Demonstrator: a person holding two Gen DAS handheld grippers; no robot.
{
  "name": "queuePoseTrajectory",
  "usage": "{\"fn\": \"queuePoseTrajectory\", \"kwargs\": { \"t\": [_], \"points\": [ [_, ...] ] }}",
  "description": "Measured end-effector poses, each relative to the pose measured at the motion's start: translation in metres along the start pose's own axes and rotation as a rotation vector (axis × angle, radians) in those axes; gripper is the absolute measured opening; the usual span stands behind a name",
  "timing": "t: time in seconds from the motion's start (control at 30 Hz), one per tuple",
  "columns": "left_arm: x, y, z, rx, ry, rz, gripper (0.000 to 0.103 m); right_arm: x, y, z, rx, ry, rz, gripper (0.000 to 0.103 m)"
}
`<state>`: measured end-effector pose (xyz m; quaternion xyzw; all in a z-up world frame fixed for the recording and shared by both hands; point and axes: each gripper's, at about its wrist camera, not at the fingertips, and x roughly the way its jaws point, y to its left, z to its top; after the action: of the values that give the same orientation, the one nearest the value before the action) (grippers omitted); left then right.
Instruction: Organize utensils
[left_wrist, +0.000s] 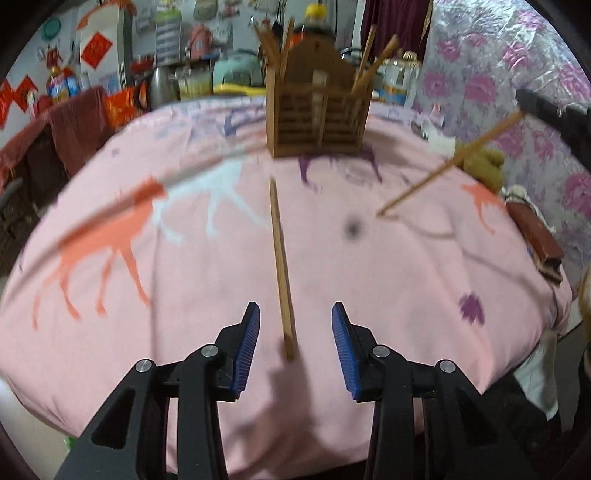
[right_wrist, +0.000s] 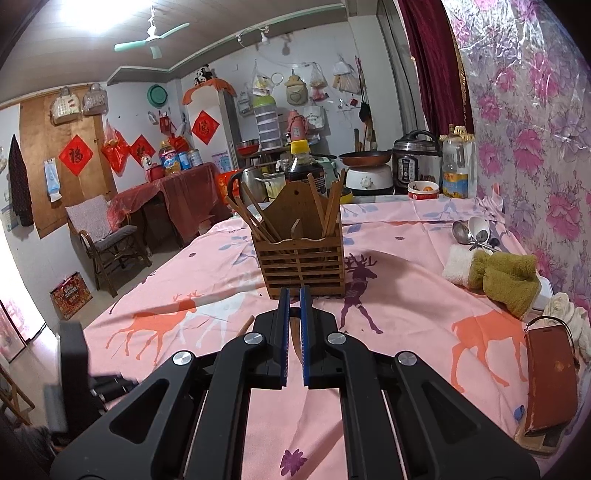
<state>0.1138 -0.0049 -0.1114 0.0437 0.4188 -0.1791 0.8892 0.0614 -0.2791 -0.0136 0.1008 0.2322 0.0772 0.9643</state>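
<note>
The left gripper (left_wrist: 295, 314) stands spread over a thin wooden chopstick (left_wrist: 281, 266) on the pink deer-print cloth (left_wrist: 406, 295). The right gripper (right_wrist: 294, 295) is pressed together, seemingly pinching another brown chopstick (left_wrist: 448, 166), before the slatted wooden utensil holder (right_wrist: 303, 254).

Right wrist view: ceiling fan (right_wrist: 149, 38) at 11 o'clock beside a bright ceiling light (right_wrist: 92, 11). White wall carries red paper squares (right_wrist: 76, 154). Armchair (right_wrist: 105, 240) at 9 o'clock on pale floor. Dark red curtain (right_wrist: 436, 66) at 1 o'clock; floral wall covering (right_wrist: 528, 122) at 2 o'clock.
</note>
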Motion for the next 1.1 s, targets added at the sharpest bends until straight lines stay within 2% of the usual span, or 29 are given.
{"fn": "queuePoseTrajectory", "kwargs": {
  "t": [0.1,0.2,0.23,0.27,0.3,0.53,0.83,1.1],
  "points": [
    [0.007,0.001,-0.011,0.012,0.016,0.013,0.039,-0.002,0.000,0.000,0.004,0.003,0.003,0.006],
    [0.010,0.000,-0.018,0.028,0.012,0.030,0.032,-0.001,0.000,0.000,0.005,0.002,0.004,0.006],
    [0.010,0.000,-0.018,0.031,0.010,0.032,0.027,-0.001,0.001,-0.001,0.006,0.002,0.004,0.006],
    [0.010,0.001,-0.018,0.029,0.008,0.033,0.014,-0.001,0.001,-0.001,0.004,0.003,0.004,0.006],
    [0.010,0.003,-0.017,0.022,0.011,0.021,0.007,-0.002,0.001,-0.001,0.005,0.002,0.003,0.006],
    [-0.016,0.002,0.003,0.016,-0.052,0.021,0.006,0.000,0.002,-0.005,0.013,0.011,0.001,0.006],
    [-0.080,-0.006,0.080,0.043,-0.231,0.031,0.006,0.001,0.004,0.000,0.007,-0.007,0.007,0.006],
    [-0.085,-0.023,0.144,0.086,-0.277,0.030,0.006,0.004,0.007,0.025,-0.002,-0.019,0.017,0.006]
  ]
}}
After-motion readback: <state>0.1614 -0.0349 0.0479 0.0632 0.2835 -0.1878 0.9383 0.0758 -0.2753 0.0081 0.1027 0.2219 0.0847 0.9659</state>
